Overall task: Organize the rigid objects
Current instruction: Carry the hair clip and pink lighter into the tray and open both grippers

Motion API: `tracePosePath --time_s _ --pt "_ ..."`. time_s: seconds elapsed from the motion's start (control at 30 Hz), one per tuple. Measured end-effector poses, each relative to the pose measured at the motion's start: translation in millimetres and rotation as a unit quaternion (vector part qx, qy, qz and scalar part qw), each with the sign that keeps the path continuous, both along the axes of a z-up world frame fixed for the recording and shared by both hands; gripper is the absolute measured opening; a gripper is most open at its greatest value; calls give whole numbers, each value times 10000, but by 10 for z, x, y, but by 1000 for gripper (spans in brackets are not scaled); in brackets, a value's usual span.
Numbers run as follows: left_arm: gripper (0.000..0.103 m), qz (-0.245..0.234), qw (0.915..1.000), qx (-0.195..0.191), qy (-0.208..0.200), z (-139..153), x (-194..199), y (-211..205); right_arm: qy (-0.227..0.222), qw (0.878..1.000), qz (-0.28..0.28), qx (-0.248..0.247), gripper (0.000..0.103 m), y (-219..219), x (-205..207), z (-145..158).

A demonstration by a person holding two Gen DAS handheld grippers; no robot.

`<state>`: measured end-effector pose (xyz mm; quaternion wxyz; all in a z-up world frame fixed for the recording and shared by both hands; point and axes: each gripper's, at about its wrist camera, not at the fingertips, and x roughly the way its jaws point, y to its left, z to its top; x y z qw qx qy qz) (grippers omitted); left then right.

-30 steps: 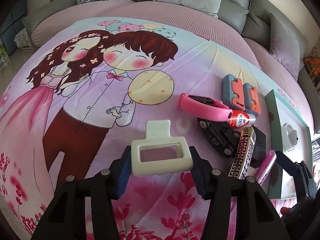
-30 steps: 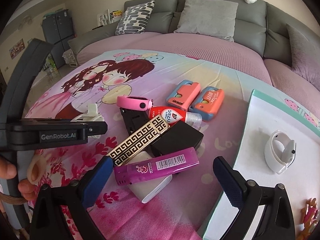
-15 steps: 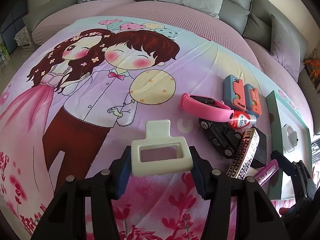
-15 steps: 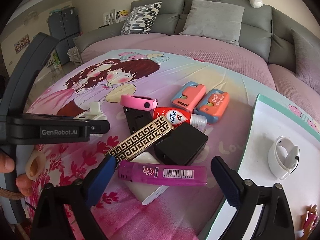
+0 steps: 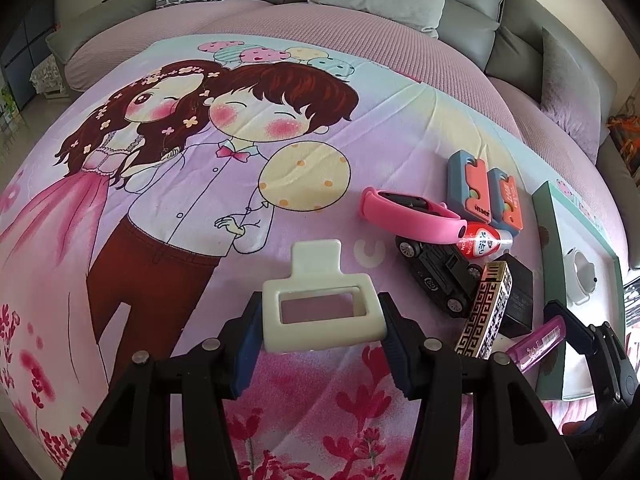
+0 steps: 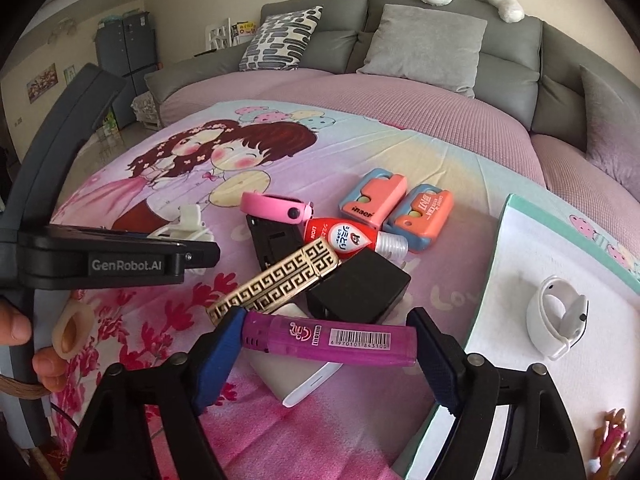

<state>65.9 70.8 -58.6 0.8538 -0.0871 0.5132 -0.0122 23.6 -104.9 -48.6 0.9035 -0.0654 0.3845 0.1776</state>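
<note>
Translucent purple lighter (image 6: 330, 340) clamped lengthwise in right fingers (image 6: 224, 344); cream clip (image 5: 322, 316) in left fingers (image 5: 248, 336).

Your purple lighter (image 6: 328, 340) hides most of the white case (image 6: 292, 376) beneath it; the patterned gold lighter (image 6: 276, 280) covers the black toy car's (image 6: 272, 240) rear.

light: soft daylight spreading evenly | shadows: lying faint | edges: bowing, vignetting black toward 12 and 6 o'clock corners
</note>
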Motion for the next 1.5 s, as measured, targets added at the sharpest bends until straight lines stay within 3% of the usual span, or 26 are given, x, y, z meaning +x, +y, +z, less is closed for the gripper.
tracePosePath --time_s 0.23,0.43,0.73,0.93,1.17,1.5 --pt "56 -25 9997 58 -221 131 -44 -25 -182 9997 -138 130 84 -48 -17 99" --pt "56 -68 9983 64 -578 359 -102 -119 -427 9959 -684 401 84 -266 -12 234" --pt "56 -466 9931 -29 -1073 643 -168 -570 -706 9813 -1705 546 84 -785 -57 423" --pt "56 -865 9894 -25 -1166 733 -211 -963 -787 9688 -2296 503 84 -1184 -101 487" --pt "56 -1430 9837 28 -1092 730 -237 -1438 -696 9482 -3072 400 84 -1636 -148 479" --pt "56 -2137 9720 43 -973 654 -307 -2095 -345 9045 -4243 251 84 -2193 -284 387"
